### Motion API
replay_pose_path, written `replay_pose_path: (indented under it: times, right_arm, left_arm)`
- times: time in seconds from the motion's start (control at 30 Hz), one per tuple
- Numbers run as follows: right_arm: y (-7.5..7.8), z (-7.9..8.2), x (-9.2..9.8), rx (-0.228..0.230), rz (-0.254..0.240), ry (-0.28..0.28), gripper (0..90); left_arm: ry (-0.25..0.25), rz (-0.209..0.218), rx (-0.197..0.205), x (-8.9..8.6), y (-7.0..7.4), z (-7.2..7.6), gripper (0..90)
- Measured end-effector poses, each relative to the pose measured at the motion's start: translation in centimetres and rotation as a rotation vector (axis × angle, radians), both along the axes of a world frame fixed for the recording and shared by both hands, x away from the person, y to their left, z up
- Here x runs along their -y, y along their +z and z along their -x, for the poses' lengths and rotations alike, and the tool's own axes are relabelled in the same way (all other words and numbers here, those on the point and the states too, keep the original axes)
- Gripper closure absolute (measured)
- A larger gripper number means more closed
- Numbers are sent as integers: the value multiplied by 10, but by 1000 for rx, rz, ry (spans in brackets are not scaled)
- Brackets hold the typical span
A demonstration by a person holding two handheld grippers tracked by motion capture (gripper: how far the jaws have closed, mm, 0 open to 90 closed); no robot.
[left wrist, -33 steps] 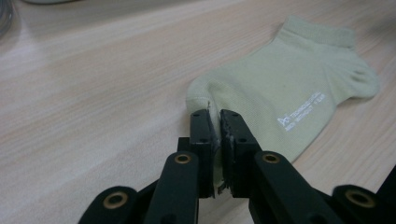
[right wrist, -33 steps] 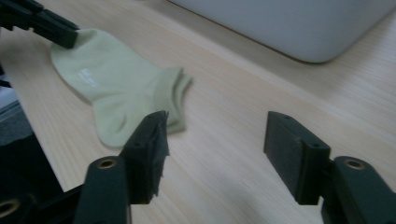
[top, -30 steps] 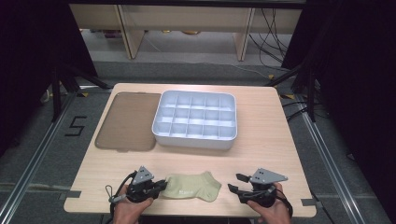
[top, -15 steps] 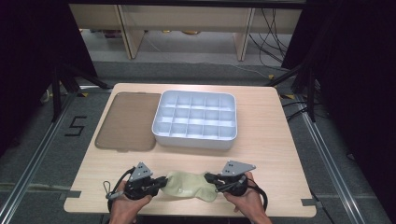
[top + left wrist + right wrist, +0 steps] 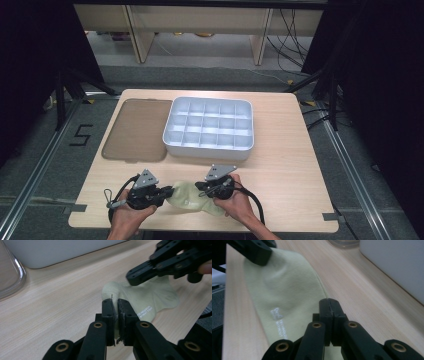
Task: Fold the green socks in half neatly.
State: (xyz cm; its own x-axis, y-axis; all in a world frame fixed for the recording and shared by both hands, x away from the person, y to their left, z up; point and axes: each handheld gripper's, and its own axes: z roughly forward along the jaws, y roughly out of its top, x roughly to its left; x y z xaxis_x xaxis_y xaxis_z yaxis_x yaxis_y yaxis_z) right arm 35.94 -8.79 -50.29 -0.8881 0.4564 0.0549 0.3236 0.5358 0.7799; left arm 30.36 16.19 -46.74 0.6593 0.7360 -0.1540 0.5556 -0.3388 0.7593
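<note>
left tongs [image 5: 115, 305]: pinching sock [image 5: 147, 296] (pale green) | right tongs [image 5: 329, 305]: just closed, pressed together over sock

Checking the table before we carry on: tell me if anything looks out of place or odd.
Nothing stands out. The pale green sock lies at the near edge, rumpled, with the left gripper shut on one end. The tray and lid lie flat.

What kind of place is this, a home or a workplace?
Most likely a lab or test room, not a home. A bare wooden table stands between dark curtains, loose cables run over the grey floor behind it, and a floor mark reading 5 lies beside the table.
</note>
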Motion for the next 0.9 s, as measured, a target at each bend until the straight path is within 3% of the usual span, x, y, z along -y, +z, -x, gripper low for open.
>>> replay_pose_path:
  times: [0.2,0.3,0.33,0.43,0.47,0.57,0.7,0.73,0.8,0.83,0.9]
  right_arm:
    - [-9,-5,-8,-65,41,-23,900]
    - [-12,-6,-9,-75,56,-23,900]
    - [-13,-6,-9,-82,44,-23,900]
    - [-11,-7,-7,-66,34,-4,900]
    - [-5,-4,-2,-100,-1,-19,900]
    - [2,2,6,-104,-35,-13,900]
    - [4,15,8,-113,-22,23,900]
    - [0,21,5,-131,-15,54,898]
    - [-4,26,2,-139,-2,77,898]
    - [-7,28,-1,-136,9,90,898]
    - [-13,32,-5,-129,35,110,898]
  left_arm:
    - [-32,10,13,6,4,0,839]
    - [-30,16,17,9,5,-1,839]
    - [-15,49,20,14,5,-1,839]
    - [-29,24,33,16,6,-2,839]
    - [-33,21,30,16,6,-3,839]
    - [-34,23,26,16,6,-3,839]
    - [-35,22,24,17,7,-5,839]
    - [-22,38,27,20,8,-5,839]
    - [-42,23,27,20,9,-5,839]
    - [-22,63,33,24,8,-5,839]
    - [-21,58,30,24,8,-5,839]
